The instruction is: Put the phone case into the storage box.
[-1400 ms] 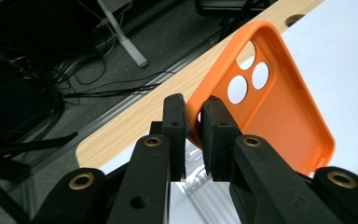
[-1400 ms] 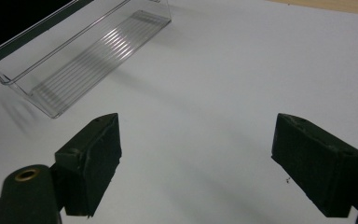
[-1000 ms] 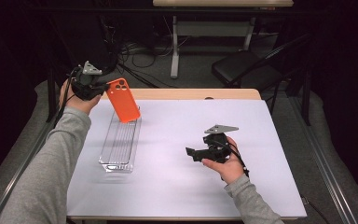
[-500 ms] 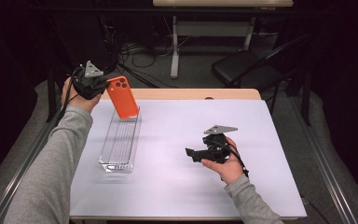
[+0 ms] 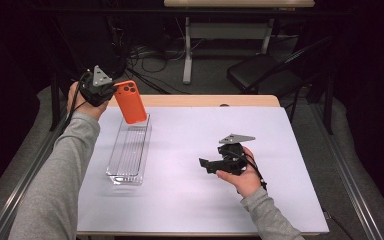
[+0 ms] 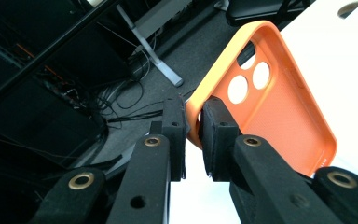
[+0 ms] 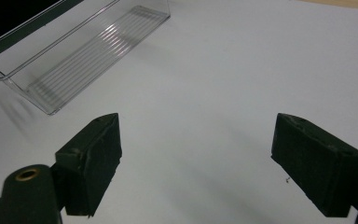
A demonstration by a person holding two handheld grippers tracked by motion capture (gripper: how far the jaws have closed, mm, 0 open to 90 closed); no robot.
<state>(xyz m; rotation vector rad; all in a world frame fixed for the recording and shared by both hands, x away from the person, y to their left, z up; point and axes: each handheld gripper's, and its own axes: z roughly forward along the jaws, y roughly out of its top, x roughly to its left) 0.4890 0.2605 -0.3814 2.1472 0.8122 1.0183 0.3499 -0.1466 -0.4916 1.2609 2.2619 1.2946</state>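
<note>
the orange phone case (image 5: 131, 101) hangs in the air above the far end of the clear tray (image 5: 128, 152), near the table's back left corner. its long axis runs steeply, tilted rather than plumb: the end with the camera cut-outs is up and toward the left gripper (image 5: 105, 91), and the plain end points down toward the tray's far end, close over it; whether it touches the tray cannot be told. in the left gripper view the case's hollow inner side faces the camera. the left gripper's jaws are closed tight on the case's rim (image 6: 195, 122) at the corner by the cut-outs, one pad on either side of the thin edge. the clear tray lies on the white table top (image 5: 190, 200) with its length running from near to far, and nothing lies inside it; its ribbed floor shows bare in the right gripper view (image 7: 81, 56). the left forearm, in a grey sleeve, stretches forward along the table's left edge with the hand raised above the table. the right gripper (image 5: 206, 164) rests low over the table right of the tray, well apart from it, aimed left toward the tray, its jaws wide apart with only bare table top between them.
</note>
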